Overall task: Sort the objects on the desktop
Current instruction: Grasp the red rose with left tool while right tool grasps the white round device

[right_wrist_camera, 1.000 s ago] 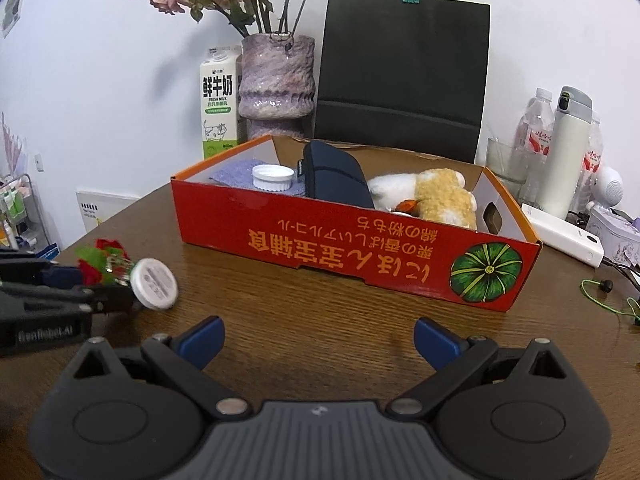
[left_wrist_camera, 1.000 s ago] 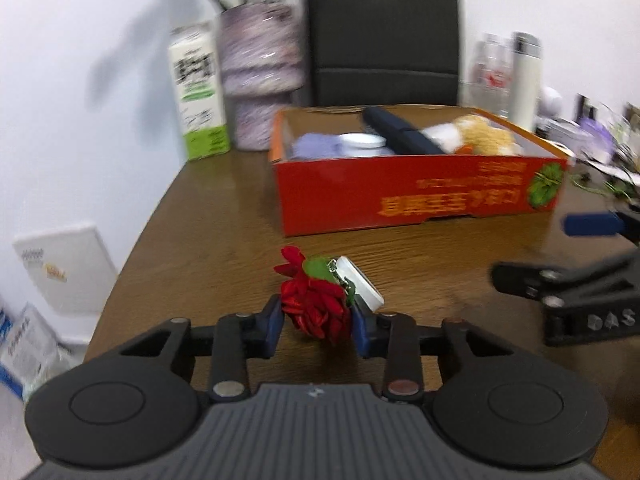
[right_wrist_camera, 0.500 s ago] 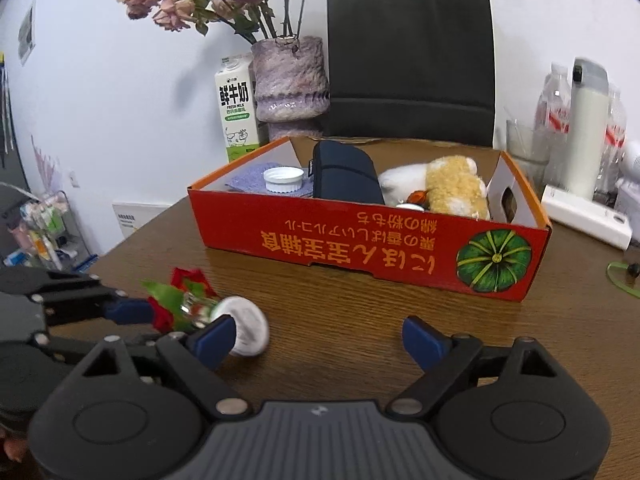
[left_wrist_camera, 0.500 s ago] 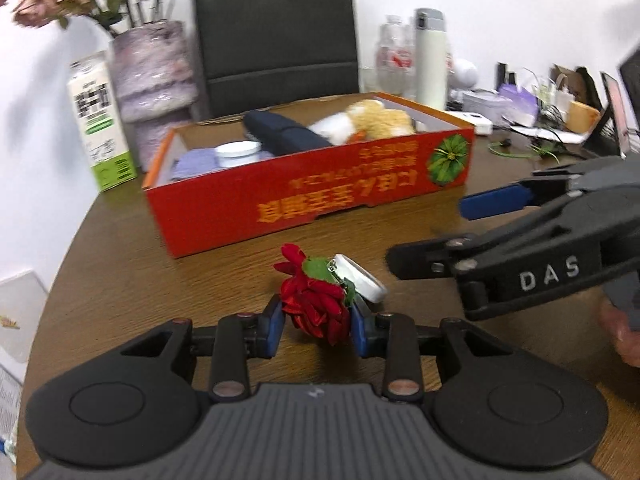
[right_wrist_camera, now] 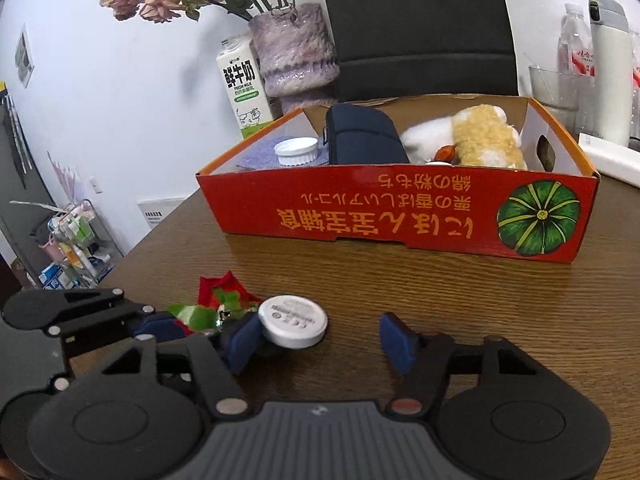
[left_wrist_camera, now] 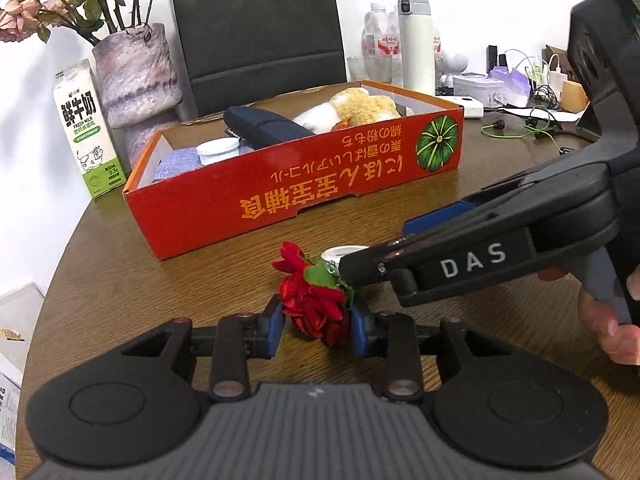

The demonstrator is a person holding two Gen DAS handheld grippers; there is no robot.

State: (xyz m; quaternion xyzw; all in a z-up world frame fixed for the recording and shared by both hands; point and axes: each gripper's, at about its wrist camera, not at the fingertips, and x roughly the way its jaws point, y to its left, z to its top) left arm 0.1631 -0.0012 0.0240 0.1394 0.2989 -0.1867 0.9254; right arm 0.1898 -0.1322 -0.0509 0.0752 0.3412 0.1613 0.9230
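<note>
My left gripper (left_wrist_camera: 317,326) is shut on a red artificial rose (left_wrist_camera: 312,300), which has green leaves and a round white cap-like end (left_wrist_camera: 344,254). In the right wrist view the rose (right_wrist_camera: 218,294) and the white round cap (right_wrist_camera: 293,320) lie just left of my right gripper (right_wrist_camera: 322,338), which is open; its left fingertip (right_wrist_camera: 244,340) touches the cap. The right gripper's fingers (left_wrist_camera: 400,264) reach in from the right in the left wrist view. A red cardboard box (left_wrist_camera: 320,196) sits behind, holding a dark pouch, a plush toy and a white lid.
A milk carton (left_wrist_camera: 86,132), a vase of dried flowers (left_wrist_camera: 138,76) and a black bag (left_wrist_camera: 260,32) stand behind the box. Bottles, a white flask (left_wrist_camera: 416,44) and cables crowd the back right. The brown table (left_wrist_camera: 100,280) rounds off at left.
My right gripper has moved left and closer to the rose, so its left fingertip now reaches the white cap. The left gripper has turned right, still holding the rose.
</note>
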